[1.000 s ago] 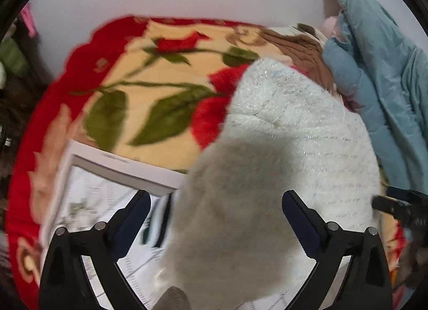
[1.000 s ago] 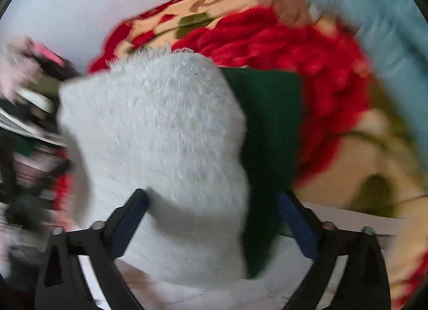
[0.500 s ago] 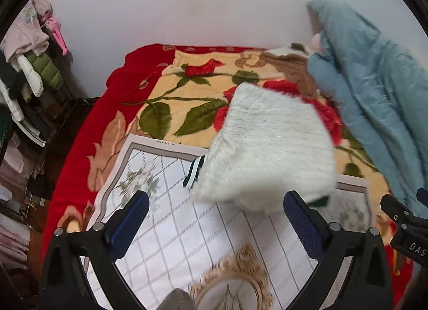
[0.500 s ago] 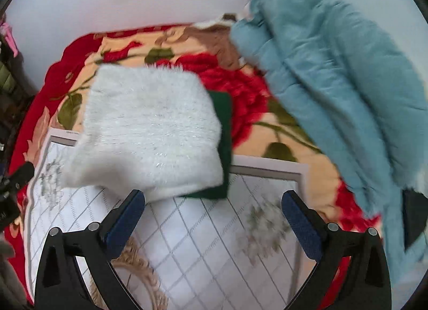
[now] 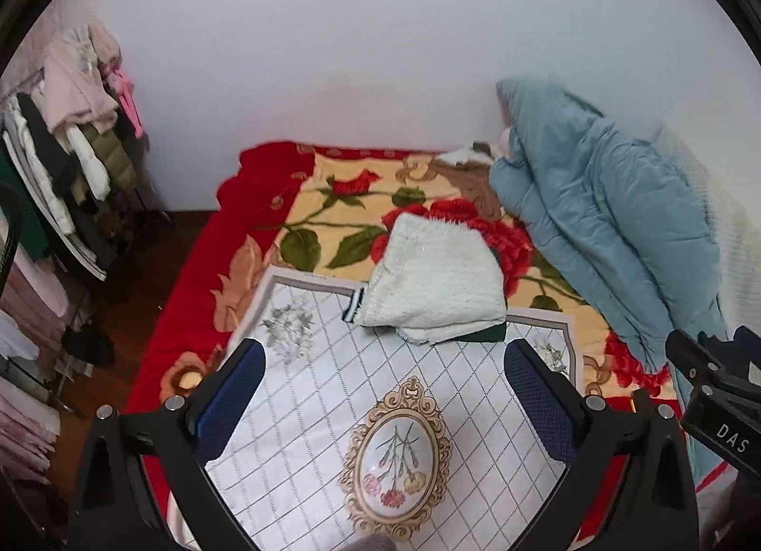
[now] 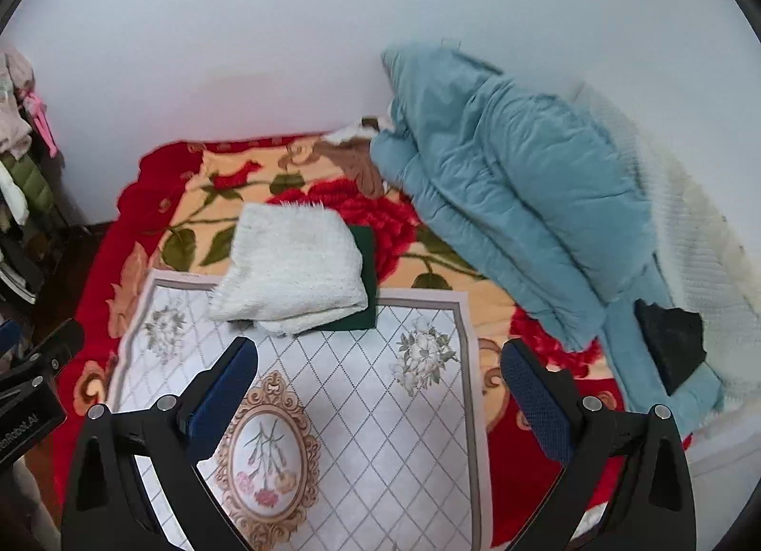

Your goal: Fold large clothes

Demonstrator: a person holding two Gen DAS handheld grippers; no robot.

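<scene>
A folded fluffy white sweater (image 5: 435, 277) lies on a folded dark green garment (image 5: 485, 336) at the far edge of the white patterned mat (image 5: 333, 389). It also shows in the right wrist view (image 6: 295, 265), with the green garment (image 6: 364, 285) under it and the mat (image 6: 361, 408) in front. My left gripper (image 5: 385, 389) is open and empty, held back above the mat. My right gripper (image 6: 378, 384) is open and empty, also well short of the pile.
A red floral blanket (image 5: 333, 213) covers the bed. A light blue quilted coat (image 6: 513, 199) is heaped at the right against the wall, with a cream knit (image 6: 699, 227) beside it. A rack of hanging clothes (image 5: 62, 161) stands at the left.
Both grippers have pulled back and up from the white sweater, which filled the views a second ago. The folded pile stays lying on the mat's far edge.
</scene>
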